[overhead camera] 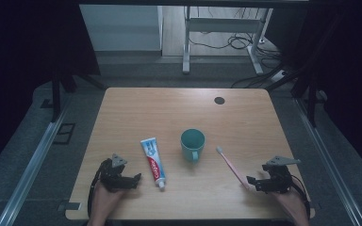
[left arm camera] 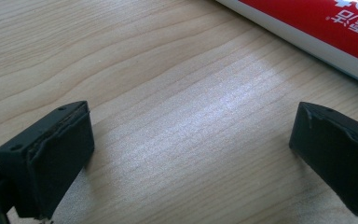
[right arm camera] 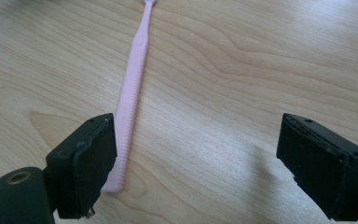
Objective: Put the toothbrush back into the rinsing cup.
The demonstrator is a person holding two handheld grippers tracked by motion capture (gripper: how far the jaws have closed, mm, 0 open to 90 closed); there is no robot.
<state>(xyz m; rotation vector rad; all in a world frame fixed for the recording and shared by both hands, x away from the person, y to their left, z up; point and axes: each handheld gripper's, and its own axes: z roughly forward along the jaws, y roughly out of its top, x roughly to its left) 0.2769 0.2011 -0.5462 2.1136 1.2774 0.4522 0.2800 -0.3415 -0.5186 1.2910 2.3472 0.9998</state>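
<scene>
Near front right corner of table (overhead camera: pixel 179 101): pink toothbrush (right arm camera: pixel 133 88) flat, handle end just inside right gripper (right arm camera: pixel 193 163), jaws wide, gripping nothing. Left gripper (left arm camera: pixel 191 154) wide open, empty, beside toothpaste tube (left arm camera: pixel 317 35). Best: centre jaws over handle, close squarely across narrow sides.

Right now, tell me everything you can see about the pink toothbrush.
The pink toothbrush is slim and looks like plastic, with a ribbed handle and a pale head. It lies flat and slanted on the wooden table, right of the teal mug. Its handle end sits between the right gripper's open jaws, close beside one; contact is unclear.
</scene>
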